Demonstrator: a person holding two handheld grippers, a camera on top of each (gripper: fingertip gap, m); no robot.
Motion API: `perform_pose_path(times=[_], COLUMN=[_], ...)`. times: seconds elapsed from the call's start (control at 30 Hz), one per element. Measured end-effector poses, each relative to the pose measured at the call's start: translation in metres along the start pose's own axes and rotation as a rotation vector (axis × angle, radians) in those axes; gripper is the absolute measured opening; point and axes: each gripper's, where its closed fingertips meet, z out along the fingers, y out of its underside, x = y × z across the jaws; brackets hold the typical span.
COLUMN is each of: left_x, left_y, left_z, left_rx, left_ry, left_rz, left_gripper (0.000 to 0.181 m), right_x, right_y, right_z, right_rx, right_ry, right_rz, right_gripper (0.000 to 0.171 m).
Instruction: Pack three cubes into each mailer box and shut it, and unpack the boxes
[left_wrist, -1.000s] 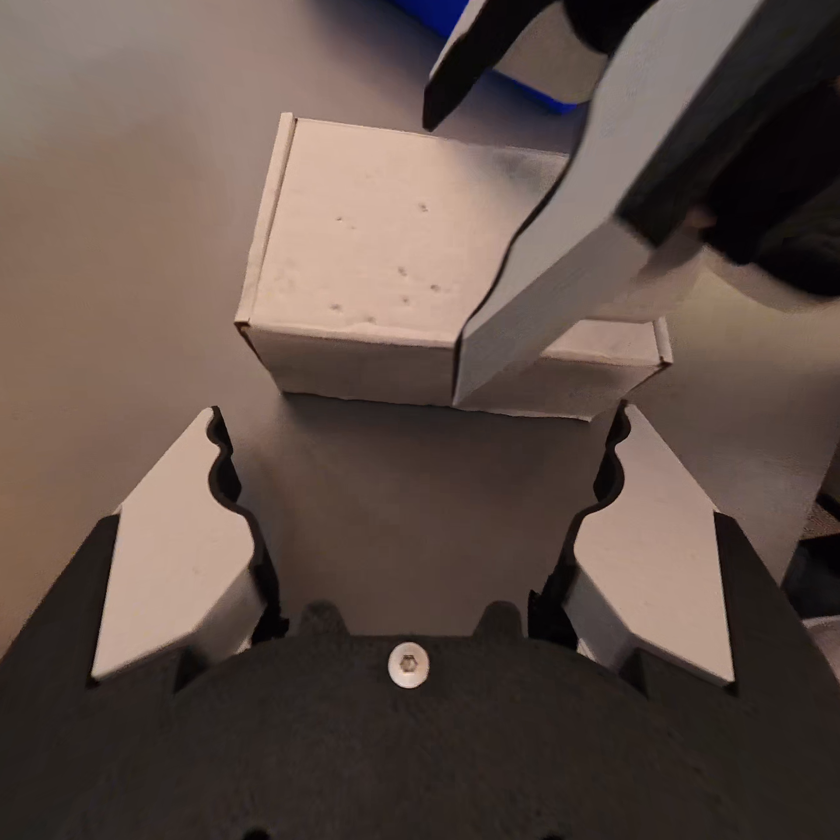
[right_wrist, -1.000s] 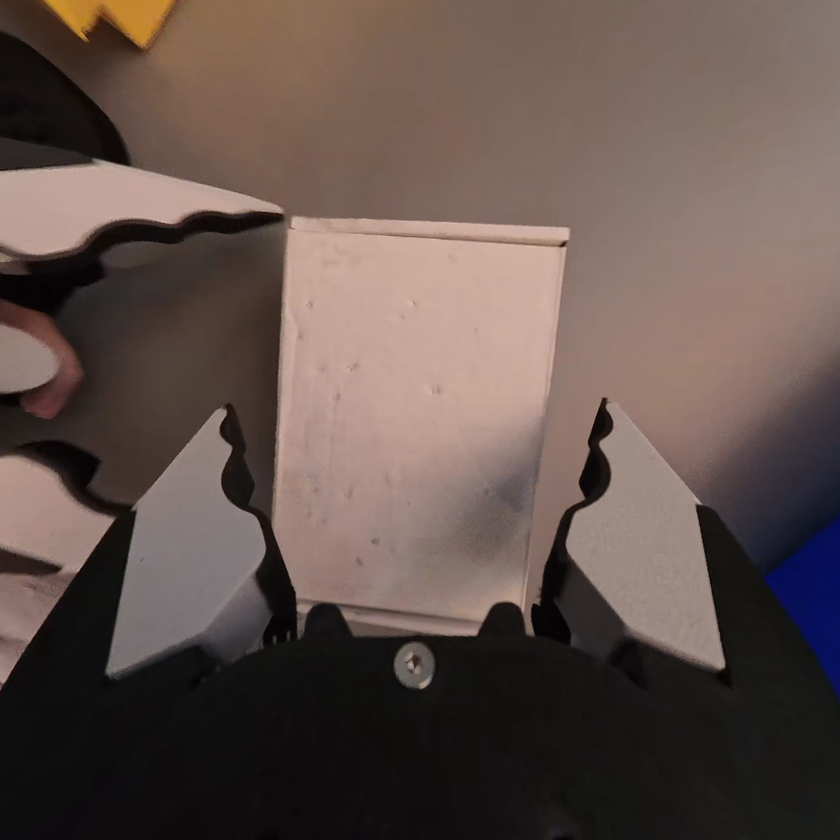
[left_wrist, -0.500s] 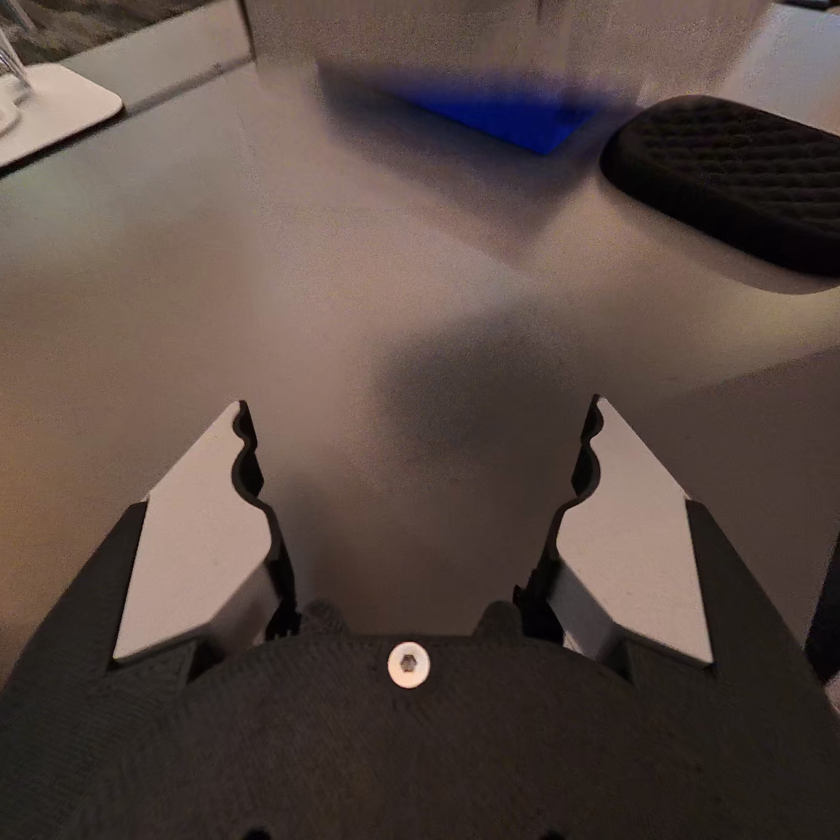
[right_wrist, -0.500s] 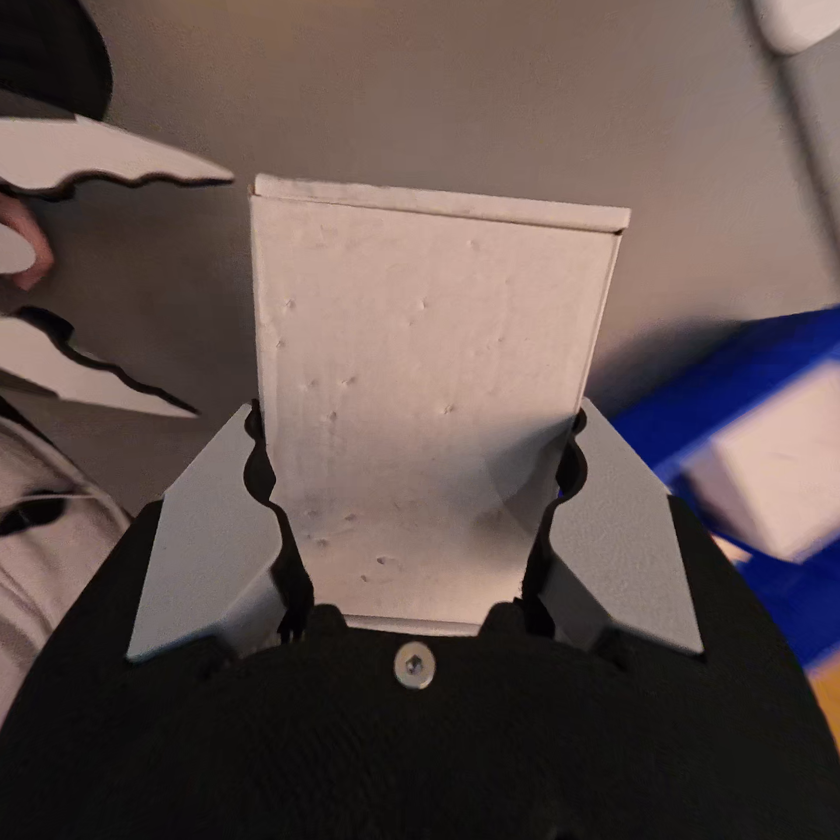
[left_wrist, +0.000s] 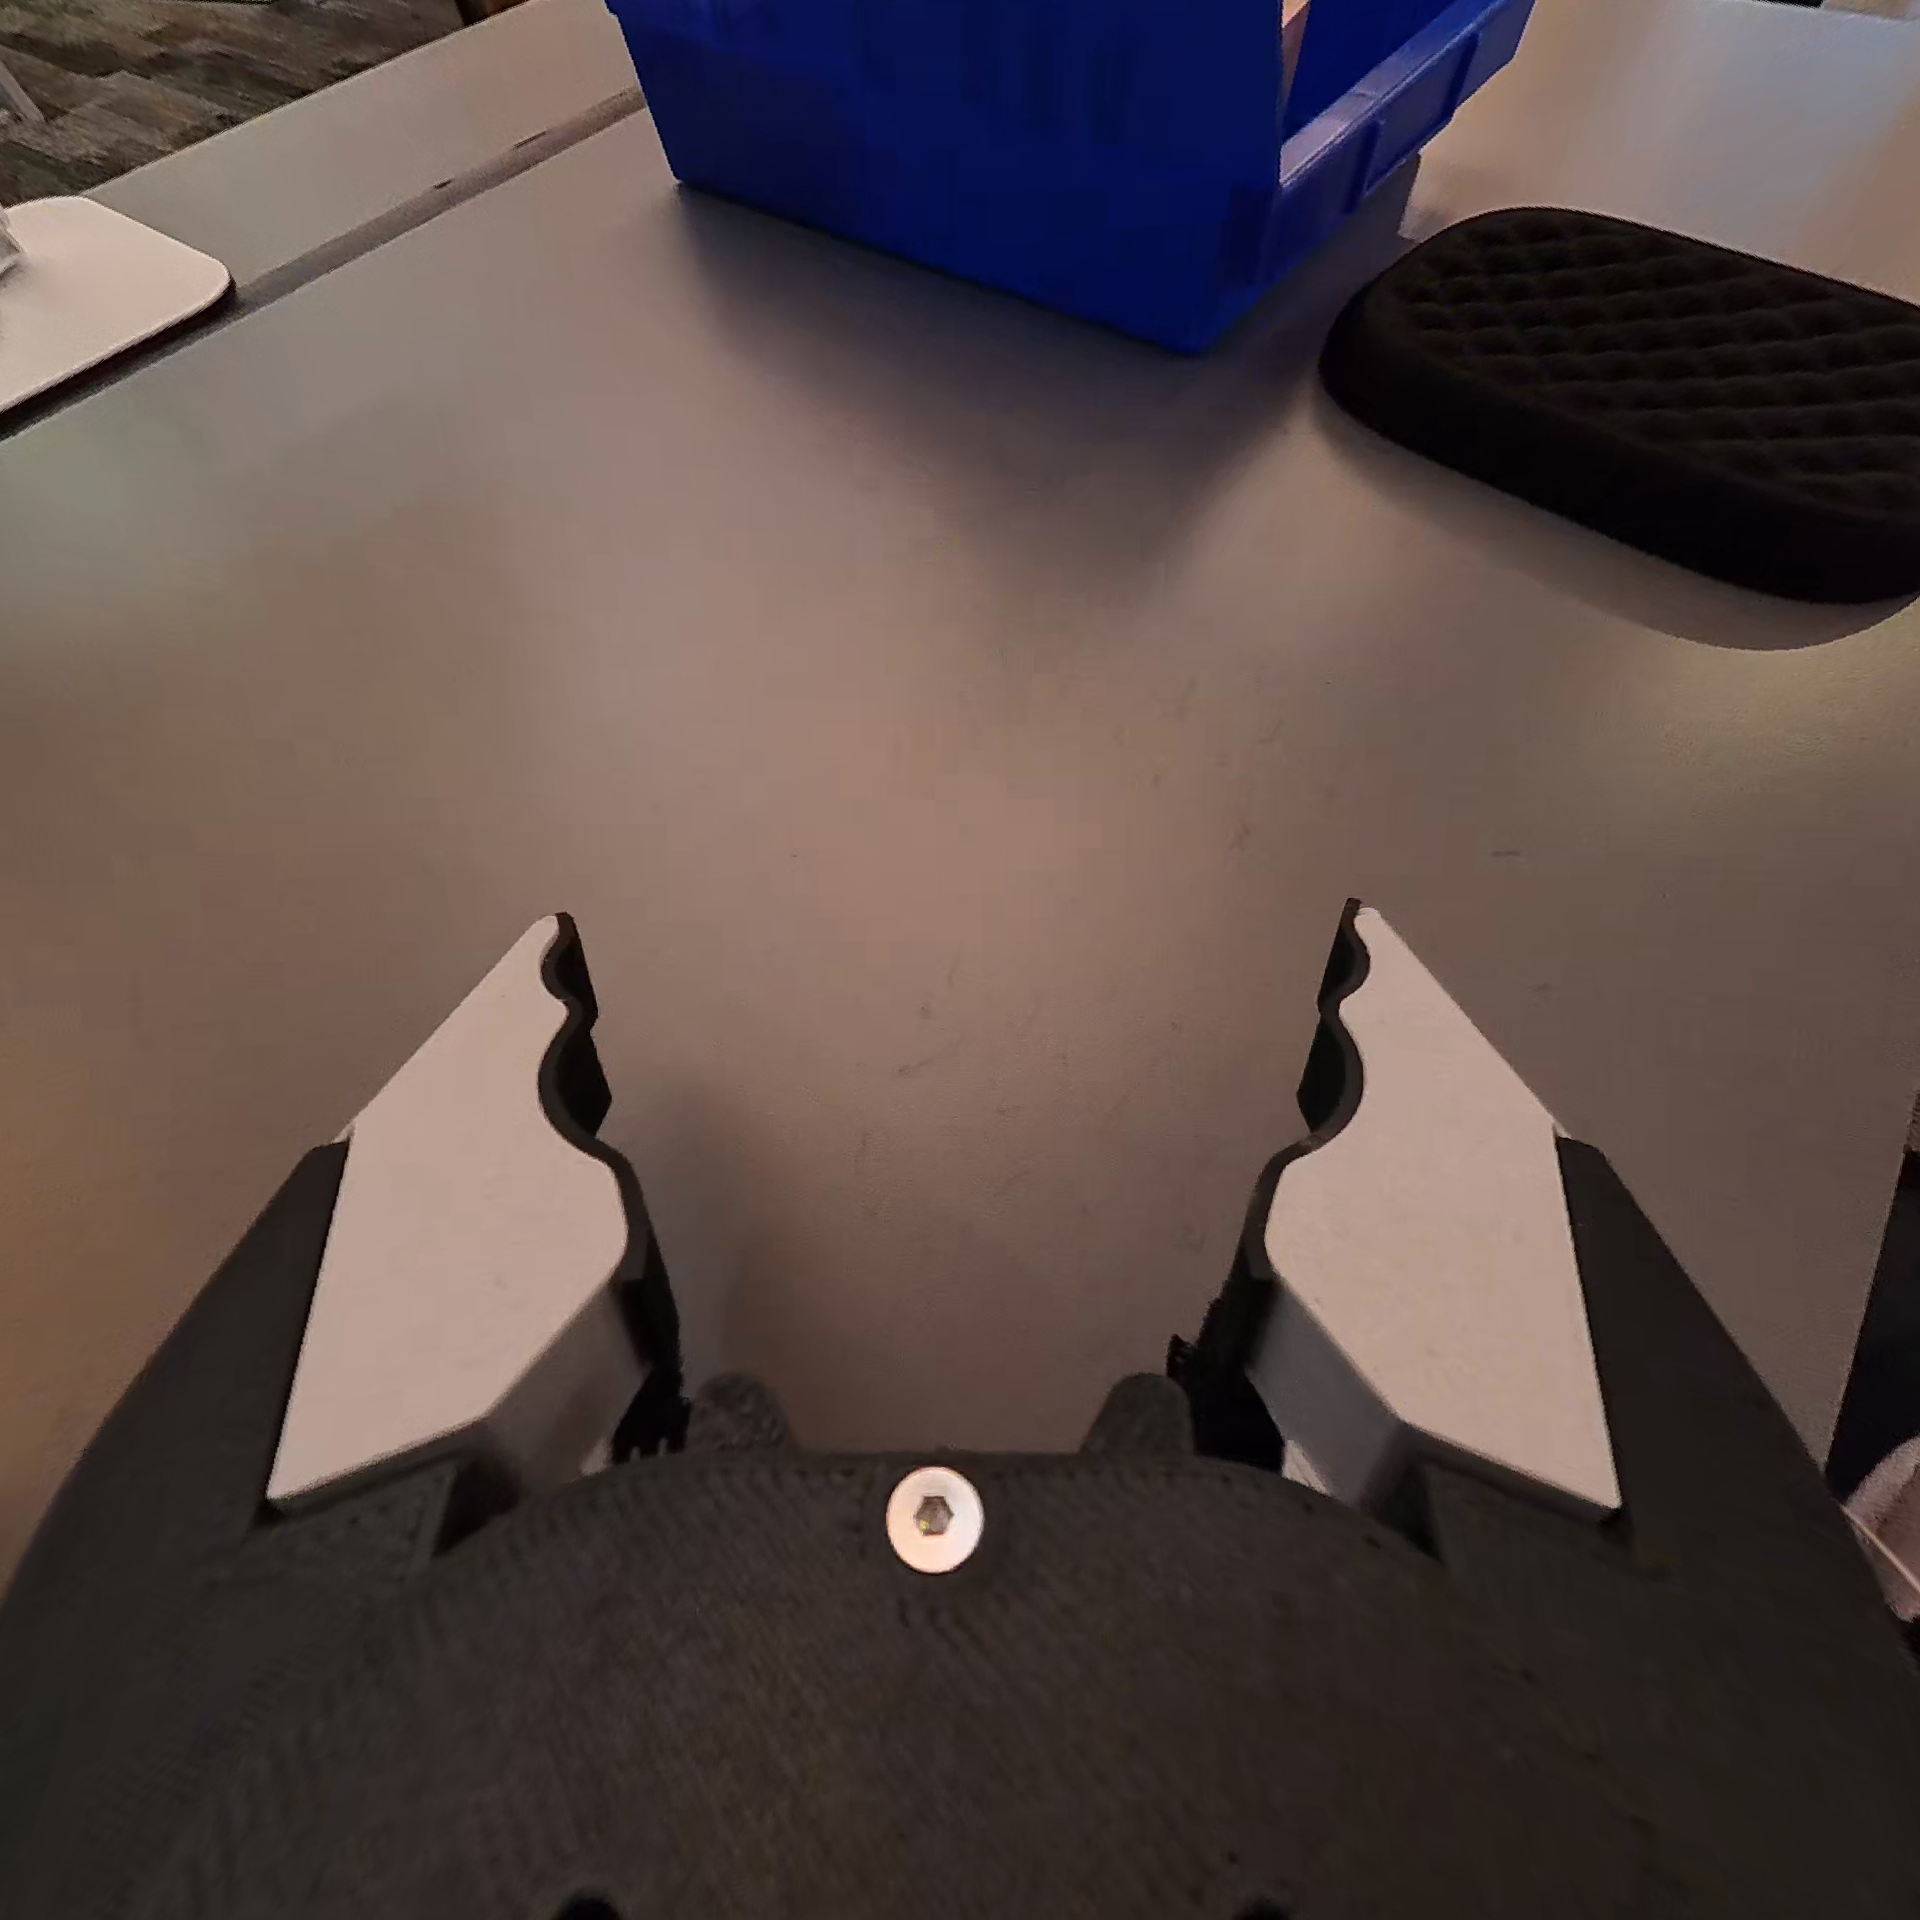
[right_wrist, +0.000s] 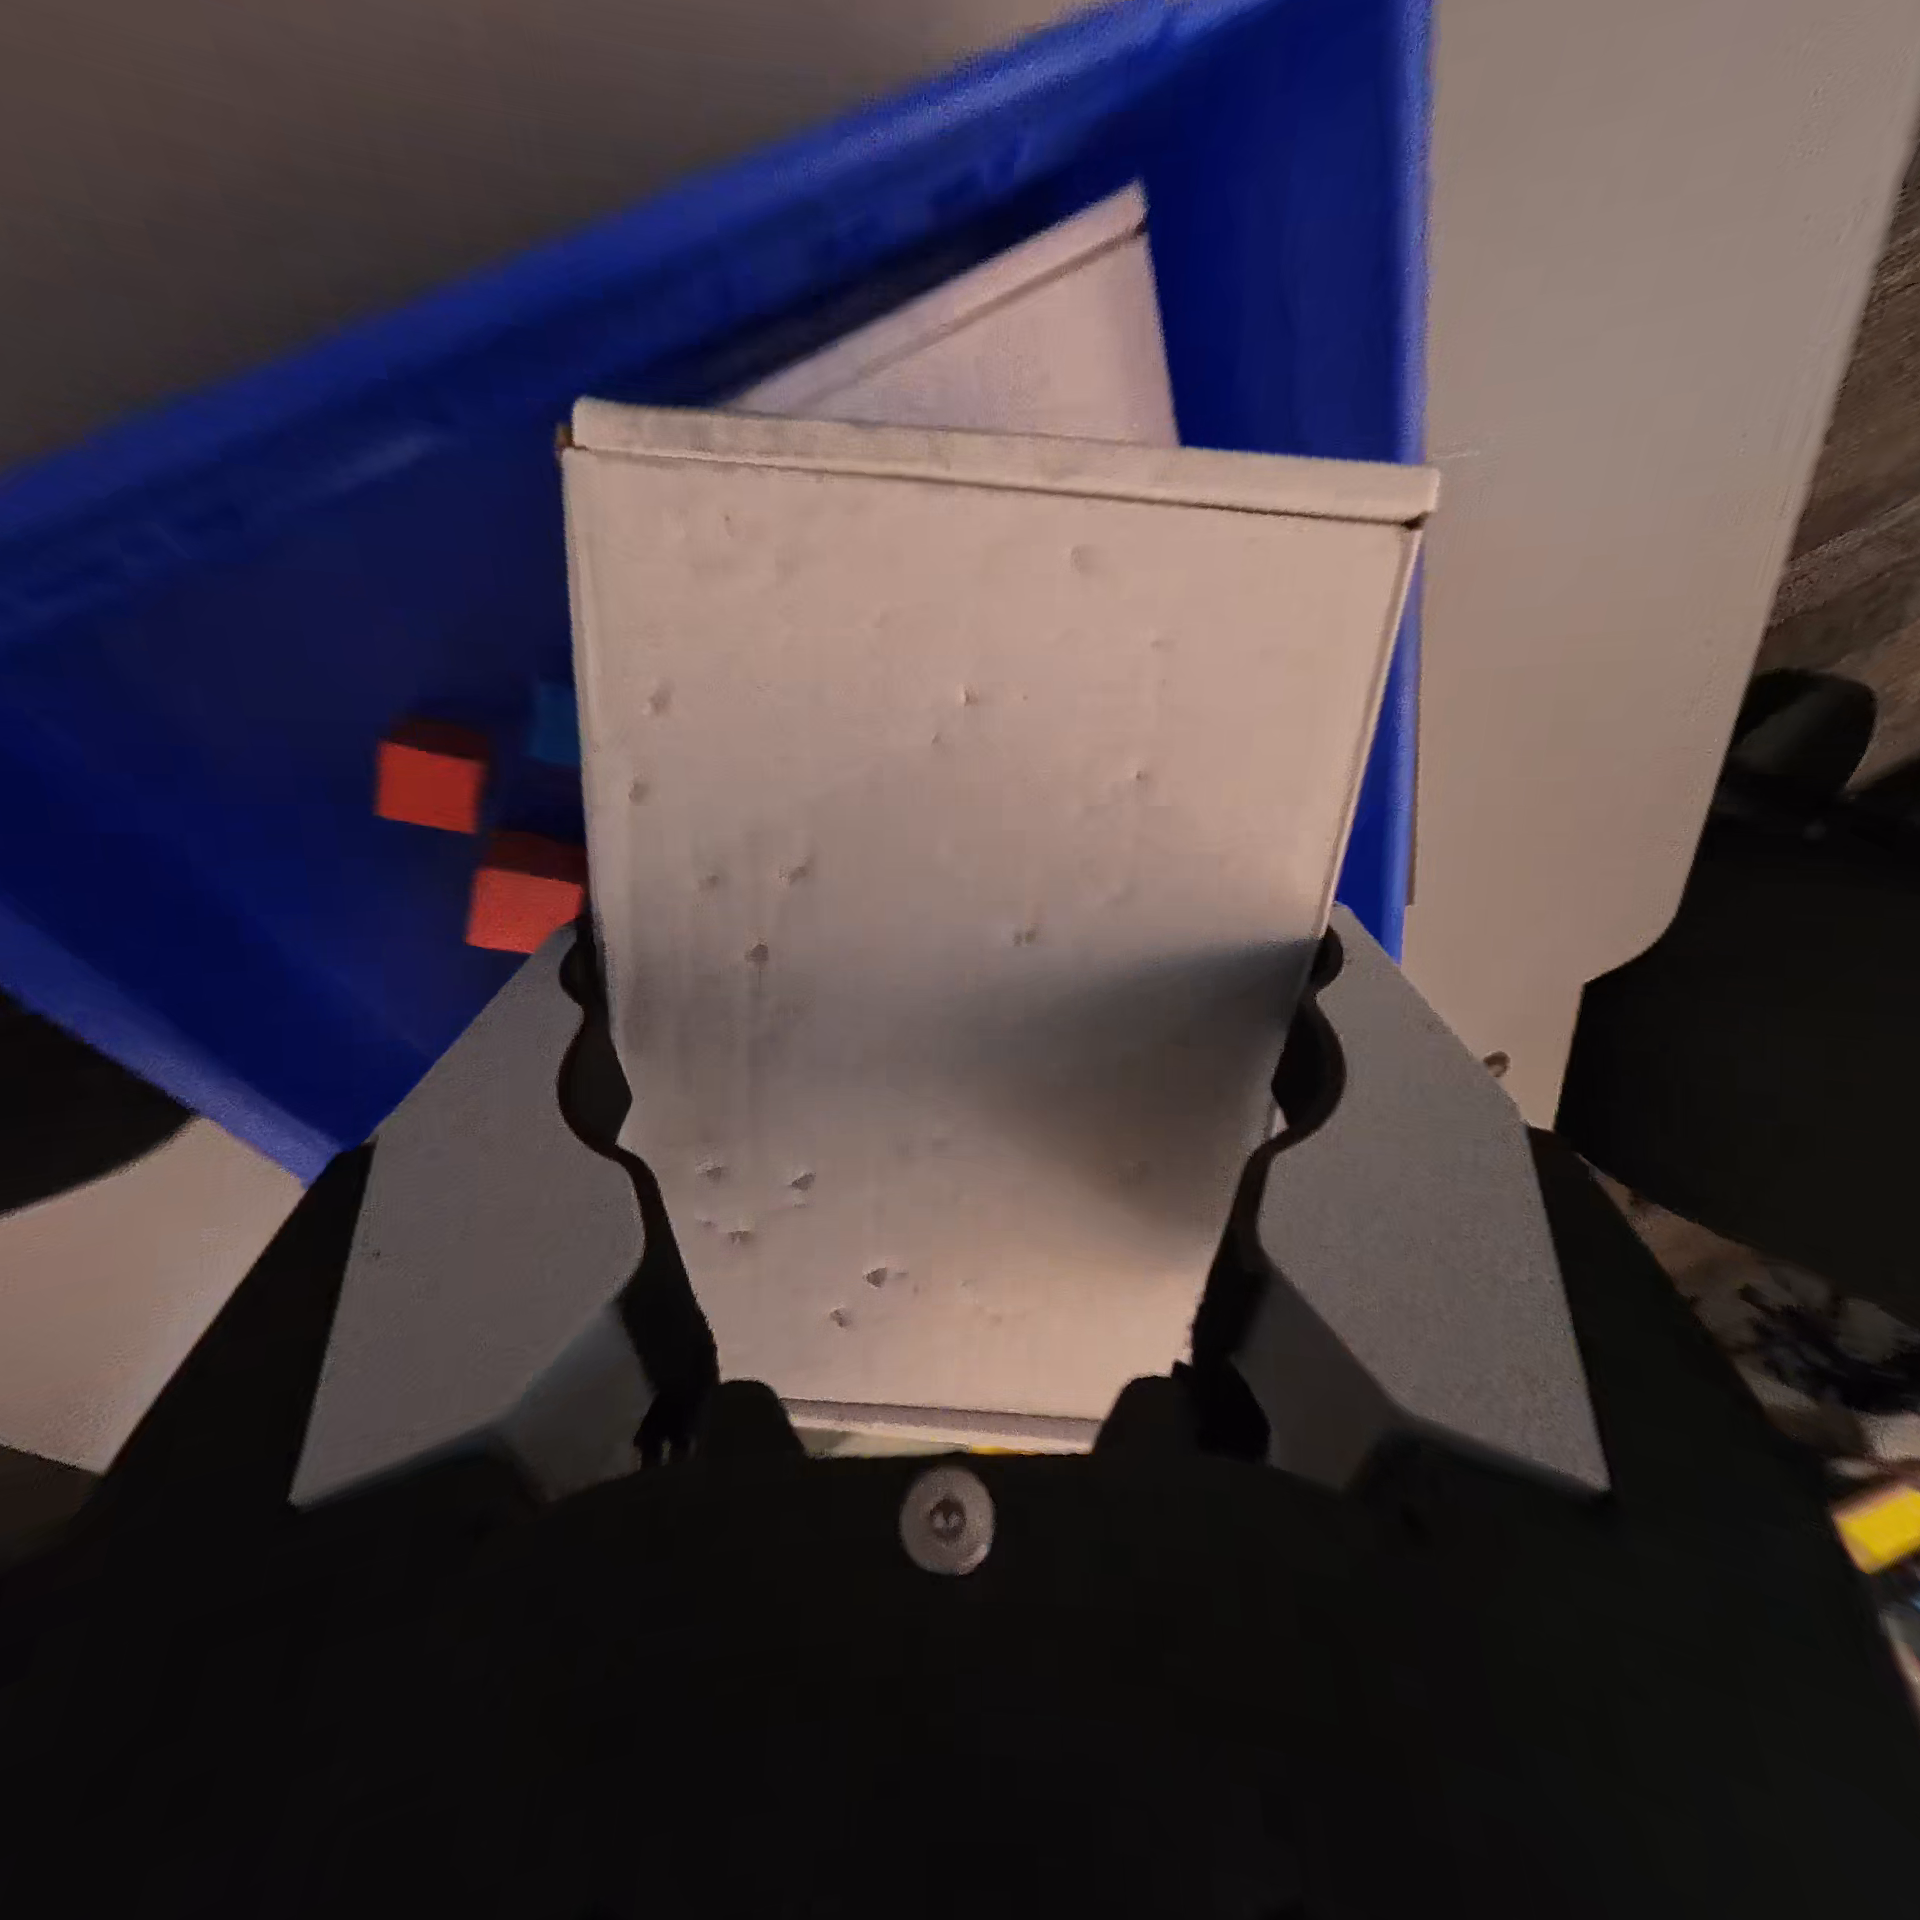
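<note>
My right gripper (right_wrist: 951, 940) is shut on a closed white mailer box (right_wrist: 987, 831) and holds it in the air over a blue bin (right_wrist: 260, 623). Two red cubes (right_wrist: 431, 784) and a blue cube (right_wrist: 551, 722) lie on the bin's floor. Another white mailer box (right_wrist: 997, 353) rests inside the bin beyond the held one. My left gripper (left_wrist: 956, 920) is open and empty, low over the grey table (left_wrist: 831, 644). The blue bin also shows in the left wrist view (left_wrist: 1018, 145) at the far side of the table.
A black textured pad (left_wrist: 1652, 395) lies on the table right of the bin. A white flat base (left_wrist: 94, 291) sits at the far left. A white panel (right_wrist: 1621, 520) stands right of the bin in the right wrist view.
My right gripper closed on the mailer box, lifted it off the table and carried it over the blue bin. My left gripper drew back from the box and stays open.
</note>
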Motion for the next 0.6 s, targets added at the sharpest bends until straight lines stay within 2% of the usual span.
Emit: perform_pose_path(times=[0.1, 0.17, 0.33, 0.4, 0.53, 0.6], left_x=[0.000, -0.001, 0.000, 0.001, 0.001, 0.001], left_y=[0.001, 0.001, 0.004, 0.004, 0.001, -0.012], left_z=[0.001, 0.001, 0.003, 0.004, 0.001, -0.007], left_rx=[-0.006, -0.010, -0.030, -0.035, -0.011, 0.054], left_ry=[-0.001, -0.003, 0.003, 0.004, 0.000, 0.027], left_rz=[-0.002, 0.001, 0.016, 0.027, 0.026, -0.032], left_gripper=[0.136, 0.136, 0.136, 0.137, 0.138, 0.137], right_x=[0.009, 0.009, 0.030, 0.033, 0.028, 0.036], right_y=[-0.001, -0.016, -0.009, -0.012, -0.029, -0.047], right_z=[0.021, 0.023, 0.028, 0.023, -0.006, -0.042], right_rx=[-0.041, 0.016, -0.109, -0.091, 0.101, 0.317], right_ry=[0.007, 0.001, 0.128, 0.157, 0.148, 0.231], right_rz=[-0.070, -0.123, -0.251, -0.254, -0.138, -0.009], right_gripper=[0.129, 0.128, 0.129, 0.124, 0.119, 0.116])
